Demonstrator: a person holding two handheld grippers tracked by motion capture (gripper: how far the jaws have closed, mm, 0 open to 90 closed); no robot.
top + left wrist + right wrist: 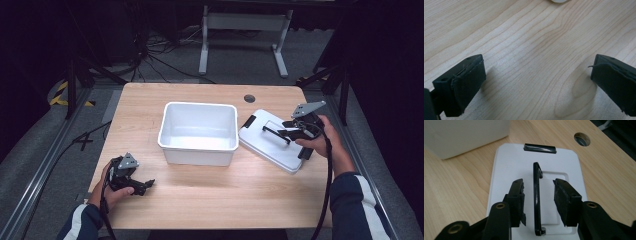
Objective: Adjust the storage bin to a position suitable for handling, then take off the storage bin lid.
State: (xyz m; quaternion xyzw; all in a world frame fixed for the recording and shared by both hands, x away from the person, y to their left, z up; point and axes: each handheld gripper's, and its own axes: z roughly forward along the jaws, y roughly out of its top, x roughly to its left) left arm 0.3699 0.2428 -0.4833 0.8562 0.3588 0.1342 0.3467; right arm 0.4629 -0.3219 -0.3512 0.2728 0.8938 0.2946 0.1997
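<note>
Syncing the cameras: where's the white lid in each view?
High view: the lid lies flat at right of centre, beside the bin, under the right tool.
Left gripper view: not in it.
Right gripper view: centre, its black handle between the open jaws.
Shared landmark: the table's round hole, beyond the lid.

Count: 1 white rectangular plastic bin, 1 flat white plastic lid with 1 raised black handle and 2 black end clips, 1 wooden table, 2 black two-jaw grippers
</note>
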